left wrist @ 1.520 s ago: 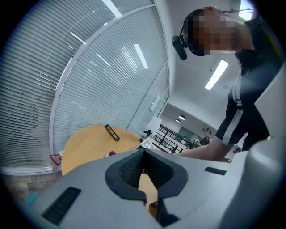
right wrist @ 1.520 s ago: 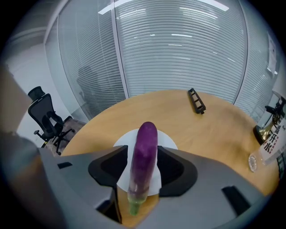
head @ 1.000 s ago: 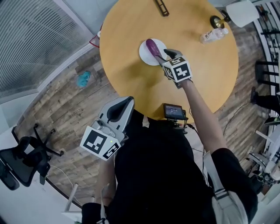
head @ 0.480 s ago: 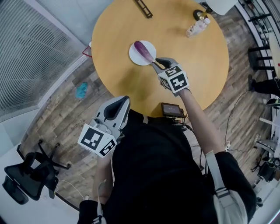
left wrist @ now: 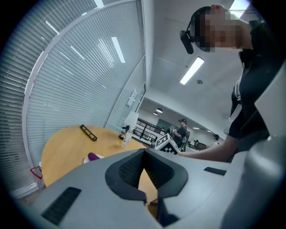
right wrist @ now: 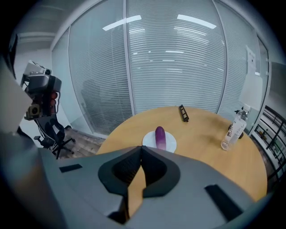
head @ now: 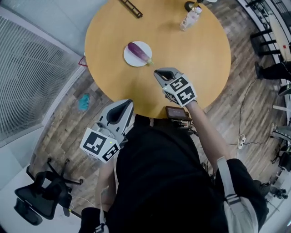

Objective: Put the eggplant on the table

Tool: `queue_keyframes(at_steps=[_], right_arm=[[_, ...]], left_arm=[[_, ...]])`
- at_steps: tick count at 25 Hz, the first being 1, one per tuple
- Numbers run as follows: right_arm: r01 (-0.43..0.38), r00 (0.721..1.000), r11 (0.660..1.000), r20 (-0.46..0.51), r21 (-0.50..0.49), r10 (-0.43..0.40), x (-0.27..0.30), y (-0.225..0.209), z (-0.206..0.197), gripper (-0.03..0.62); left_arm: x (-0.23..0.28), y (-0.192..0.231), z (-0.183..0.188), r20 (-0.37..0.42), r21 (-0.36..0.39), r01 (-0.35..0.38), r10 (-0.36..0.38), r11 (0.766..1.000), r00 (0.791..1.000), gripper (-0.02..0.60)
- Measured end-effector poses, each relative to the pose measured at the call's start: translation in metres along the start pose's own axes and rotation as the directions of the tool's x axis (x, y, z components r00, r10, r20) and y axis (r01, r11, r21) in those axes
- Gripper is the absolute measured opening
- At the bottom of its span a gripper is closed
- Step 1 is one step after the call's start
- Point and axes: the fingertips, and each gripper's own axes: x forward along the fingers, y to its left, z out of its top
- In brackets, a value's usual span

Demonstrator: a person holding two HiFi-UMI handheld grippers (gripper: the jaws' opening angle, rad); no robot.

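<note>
A purple eggplant lies on a small white plate on the round wooden table. My right gripper hovers over the table, a little nearer to me than the plate, and it is shut with nothing between its jaws. In the right gripper view the eggplant and the plate lie straight ahead, beyond the closed tips. My left gripper is held close to my body off the table's near edge, also shut and empty. The left gripper view shows a bit of the eggplant at the left.
A clear water bottle and a black strip lie at the table's far side. A small black device is fixed at the near edge. On the wood floor to the left are a black office chair and a teal scrap.
My right gripper has drawn back from the eggplant's end toward the table's near edge, and its jaws have closed empty. The eggplant stays on the plate. The left gripper barely shifted.
</note>
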Motion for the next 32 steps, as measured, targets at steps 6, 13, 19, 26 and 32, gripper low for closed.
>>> queue_keyframes(at_steps=[6,13,19,26,32], right_arm=[[0.016,0.997,1.000,0.069,0.018,-0.017,-0.042,0.002,-0.001,0.017],[0.054,0.981,0.988,0.174,0.143,-0.079,-0.103,-0.018,-0.021,0.017],[0.055,0.967,0.985,0.238,0.166,-0.094,-0.171,-0.038,-0.044,0.017],[0.100,0.937,0.958,0.299,0.269,-0.182,-0.265,-0.077,-0.093,0.017],[0.076,0.918,0.950,0.351,0.304,-0.186,-0.326,-0.092,-0.137,0.017]], left_arm=[[0.014,-0.019,-0.004,-0.033,0.020,0.045,-0.044,0.999,0.998,0.011],[0.041,-0.054,-0.011,-0.067,0.046,0.073,-0.070,0.996,0.995,0.011],[0.082,-0.105,-0.024,-0.099,0.049,0.124,-0.119,0.991,0.988,0.011],[0.144,-0.185,-0.036,-0.141,0.072,0.211,-0.200,0.975,0.970,0.011],[0.182,-0.243,-0.052,-0.151,0.090,0.230,-0.215,0.969,0.965,0.012]])
